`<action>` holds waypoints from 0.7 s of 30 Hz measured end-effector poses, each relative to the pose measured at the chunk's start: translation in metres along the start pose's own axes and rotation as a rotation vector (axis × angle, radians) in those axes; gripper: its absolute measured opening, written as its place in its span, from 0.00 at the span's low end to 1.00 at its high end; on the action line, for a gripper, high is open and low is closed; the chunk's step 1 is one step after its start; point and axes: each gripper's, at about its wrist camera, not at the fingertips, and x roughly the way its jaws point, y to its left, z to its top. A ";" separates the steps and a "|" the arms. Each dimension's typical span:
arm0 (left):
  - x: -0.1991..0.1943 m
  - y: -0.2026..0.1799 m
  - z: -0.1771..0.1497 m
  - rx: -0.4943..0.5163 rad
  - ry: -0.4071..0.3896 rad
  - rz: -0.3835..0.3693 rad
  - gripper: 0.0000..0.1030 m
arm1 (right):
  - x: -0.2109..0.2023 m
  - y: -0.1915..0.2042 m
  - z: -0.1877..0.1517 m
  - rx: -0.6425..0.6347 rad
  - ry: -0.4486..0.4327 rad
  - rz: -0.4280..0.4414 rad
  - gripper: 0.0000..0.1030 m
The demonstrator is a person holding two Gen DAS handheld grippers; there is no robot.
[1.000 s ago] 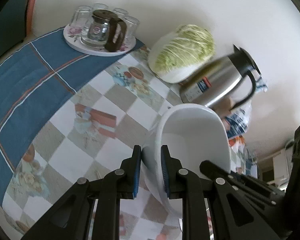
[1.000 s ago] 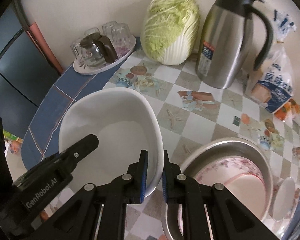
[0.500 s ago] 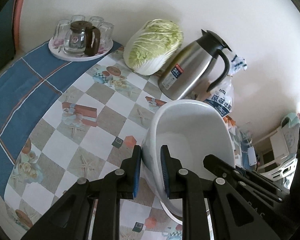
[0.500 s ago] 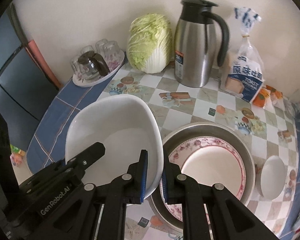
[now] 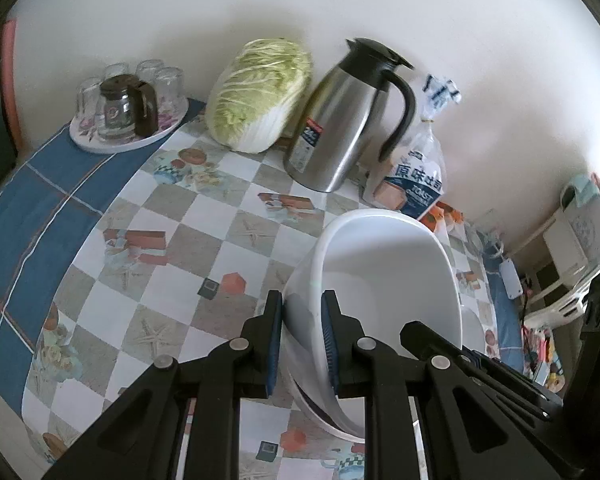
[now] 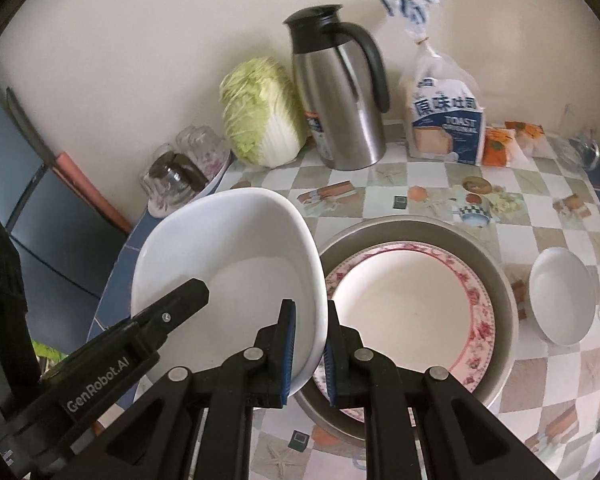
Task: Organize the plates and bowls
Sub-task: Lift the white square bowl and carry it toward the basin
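left wrist view: sits just behind the left gripper (image 5: 300, 344), looking steeply down and forward over the checked tablecloth (image 5: 204, 240) toward the wall, close to the white bowl (image 5: 384, 280).
right wrist view: sits just behind the right gripper (image 6: 309, 350), angled down the same way, close above a metal basin (image 6: 496, 276).
shared: the bowl (image 6: 236, 252), cabbage (image 5: 260, 92) (image 6: 260, 116), steel jug (image 5: 340, 120) (image 6: 340, 108), toast bag (image 5: 416, 176) (image 6: 444, 120), glass tray (image 5: 128, 120) (image 6: 188, 176).
cross-sight: each view catches the other gripper.

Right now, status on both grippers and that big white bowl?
Left gripper and right gripper both shut on white bowl rim. Bowl tilted, beside floral plate in steel basin. Nothing blocking.
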 end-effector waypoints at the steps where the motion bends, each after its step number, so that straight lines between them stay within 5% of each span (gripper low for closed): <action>1: 0.001 -0.004 -0.001 0.009 0.000 0.003 0.19 | -0.002 -0.004 0.000 0.006 -0.006 0.002 0.14; 21: 0.007 -0.070 -0.010 0.145 -0.023 0.047 0.19 | -0.029 -0.064 0.001 0.102 -0.079 0.039 0.14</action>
